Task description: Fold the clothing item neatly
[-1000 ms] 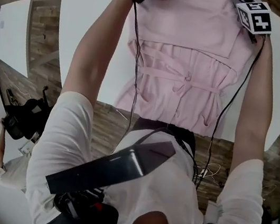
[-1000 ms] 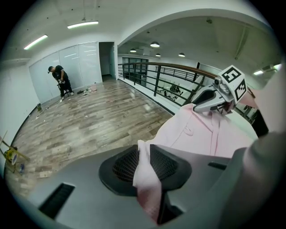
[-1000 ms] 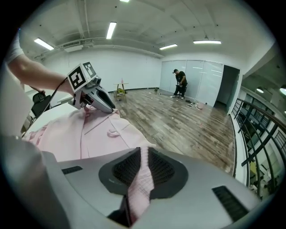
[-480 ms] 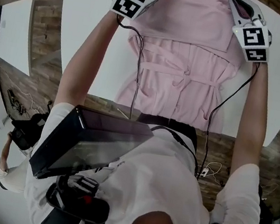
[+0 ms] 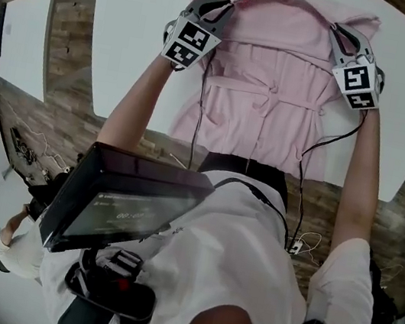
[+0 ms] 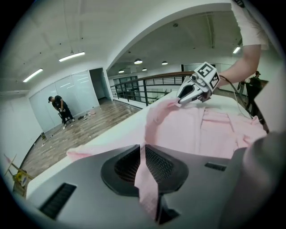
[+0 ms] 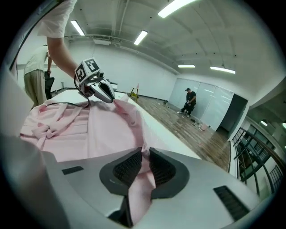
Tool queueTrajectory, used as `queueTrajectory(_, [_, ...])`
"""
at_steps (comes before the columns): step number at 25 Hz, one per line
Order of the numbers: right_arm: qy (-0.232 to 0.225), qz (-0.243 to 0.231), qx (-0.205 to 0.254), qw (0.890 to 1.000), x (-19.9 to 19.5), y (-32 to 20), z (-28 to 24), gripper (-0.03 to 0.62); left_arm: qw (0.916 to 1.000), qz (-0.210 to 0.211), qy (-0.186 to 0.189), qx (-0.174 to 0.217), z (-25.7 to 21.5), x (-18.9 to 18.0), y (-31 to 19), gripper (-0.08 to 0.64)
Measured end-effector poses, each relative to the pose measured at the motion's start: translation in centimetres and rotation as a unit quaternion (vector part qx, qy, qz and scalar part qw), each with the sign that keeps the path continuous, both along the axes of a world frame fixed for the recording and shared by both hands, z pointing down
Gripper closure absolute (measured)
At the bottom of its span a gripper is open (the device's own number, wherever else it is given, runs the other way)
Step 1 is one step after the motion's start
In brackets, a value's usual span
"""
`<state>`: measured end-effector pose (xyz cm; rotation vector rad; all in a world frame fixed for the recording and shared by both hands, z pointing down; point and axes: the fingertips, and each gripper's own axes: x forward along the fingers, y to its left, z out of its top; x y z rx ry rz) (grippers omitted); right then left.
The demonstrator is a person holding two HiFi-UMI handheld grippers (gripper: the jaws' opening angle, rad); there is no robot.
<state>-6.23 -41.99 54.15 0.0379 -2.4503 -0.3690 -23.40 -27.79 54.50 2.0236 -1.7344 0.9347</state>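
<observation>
**Supervisor:** Report the state of the left gripper.

**Operator:** I am gripping cloth with the left gripper (image 5: 224, 6). Its jaws have just been closing, and they are standing narrow, pinching a strip of the pink garment (image 5: 268, 76). The strip is running up between the two jaws and is spilling out behind them.

**Supervisor:** And the right gripper?

**Operator:** I am reading the same condition there. The right gripper (image 5: 337, 30) has also just been closing its jaws, and they are clamping a fold of the same garment. The fabric is filling the gap between the jaws and is hanging out below them.

**Supervisor:** Where is the garment lying?

**Operator:** It is lying spread on the white desk (image 5: 130, 44), stretching across between the two sets of jaws. Each set is holding one raised corner, so the cloth is lifting off the desk right at the jaw tips and is draping down from them. Just behind the jaws, a straight edge is crossing the cloth from side to side. Further back from the jaws, the waist tie (image 5: 266, 102) is sitting knotted on the middle of the cloth, roughly midway between the two grippers.

**Supervisor:** Spacing of the grippers?

**Operator:** I am holding them well apart, one at each side of the garment. Both are pointing toward the far edge of the desk and tilting downward.
</observation>
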Motion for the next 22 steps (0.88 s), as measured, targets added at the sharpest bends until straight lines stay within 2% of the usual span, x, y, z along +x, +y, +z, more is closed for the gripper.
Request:
queueTrajectory(2, [0.038, -0.003, -0.007, 0.999, 1.6, 0.1, 1.7, 0.5, 0.9997, -0.012, 0.006, -0.021, 1.4, -0.4, 1.8, 0.541])
queueTrajectory(4, [0.046, 0.021, -0.023, 0.998, 2.5, -0.3, 1.8, 0.5, 0.9988, -0.039, 0.023, -0.015, 0.8, -1.4, 2.6, 0.541])
queueTrajectory(8, [-0.017, 0.088, -0.076, 0.993, 1.8, -1.4, -0.9, 0.503, 0.9906, -0.102, 0.083, 0.037, -2.3, -2.5, 1.2, 0.541])
queueTrajectory(11, [-0.029, 0.104, -0.077, 0.991, -1.4, -1.1, -1.4, 0.558, 0.9871, -0.112, 0.098, 0.06, -3.1, -1.9, -2.2, 0.541])
queueTrajectory(13, [-0.03, 0.117, -0.07, 0.99, -4.1, -1.1, -1.3, 0.558, 0.9881, -0.1, 0.101, 0.06, -3.0, -1.2, -4.8, 0.541])
queueTrajectory(14, [-0.029, 0.127, -0.072, 0.989, -5.2, -1.3, -1.0, 0.558, 0.9897, -0.086, 0.102, 0.051, -2.4, -0.6, -5.8, 0.541])
queueTrajectory(16, [-0.01, 0.133, -0.091, 0.987, -6.4, -1.1, 0.2, 0.558, 0.9929, -0.053, 0.107, 0.005, -0.5, 0.7, -6.9, 0.541])
queueTrajectory(19, [0.052, 0.111, -0.099, 0.988, -5.4, 0.0, 2.5, 0.574, 0.9905, -0.031, 0.111, -0.074, 2.8, 1.1, -5.7, 0.541])
queueTrajectory(20, [0.063, 0.112, -0.096, 0.987, -4.6, -0.1, 3.0, 0.574, 0.9891, -0.034, 0.116, -0.084, 3.3, 0.8, -5.1, 0.541])
queueTrajectory(22, [0.059, 0.124, -0.096, 0.986, -3.3, -0.4, 3.2, 0.574, 0.9885, -0.049, 0.124, -0.07, 3.2, 0.2, -4.4, 0.543])
